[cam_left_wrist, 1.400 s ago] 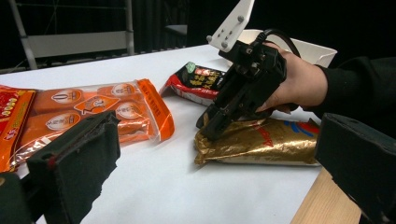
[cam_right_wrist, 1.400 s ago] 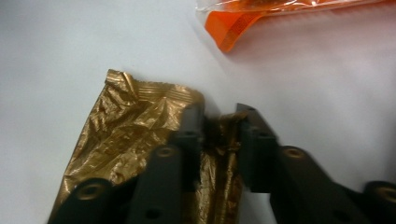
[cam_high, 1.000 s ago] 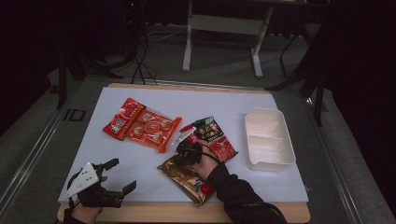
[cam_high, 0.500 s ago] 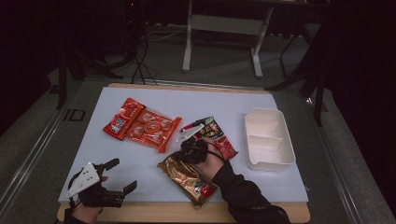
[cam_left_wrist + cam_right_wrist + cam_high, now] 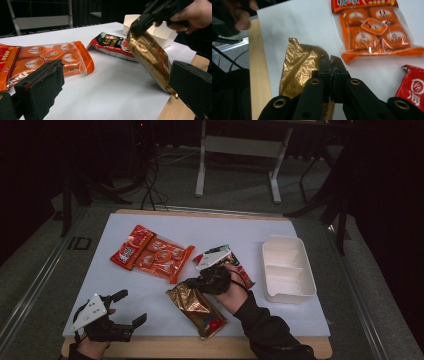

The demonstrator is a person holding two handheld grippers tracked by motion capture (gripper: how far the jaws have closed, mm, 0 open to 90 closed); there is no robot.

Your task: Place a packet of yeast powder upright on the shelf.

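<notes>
Right hand-held gripper (image 5: 331, 65) clamps gold snack packet (image 5: 298, 72); left hand-held gripper (image 5: 120, 309) rests open

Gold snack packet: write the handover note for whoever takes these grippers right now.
Right gripper: shut on the gold packet, one end lifted, the other near the table's front edge.
Left gripper: open, holding nothing, at the front left corner.
Orange multipack, red packet and dark red packet lie flat.
White tray: nothing in it.
Done: packet gripped. Left: probably carrying it to the tray.
</notes>
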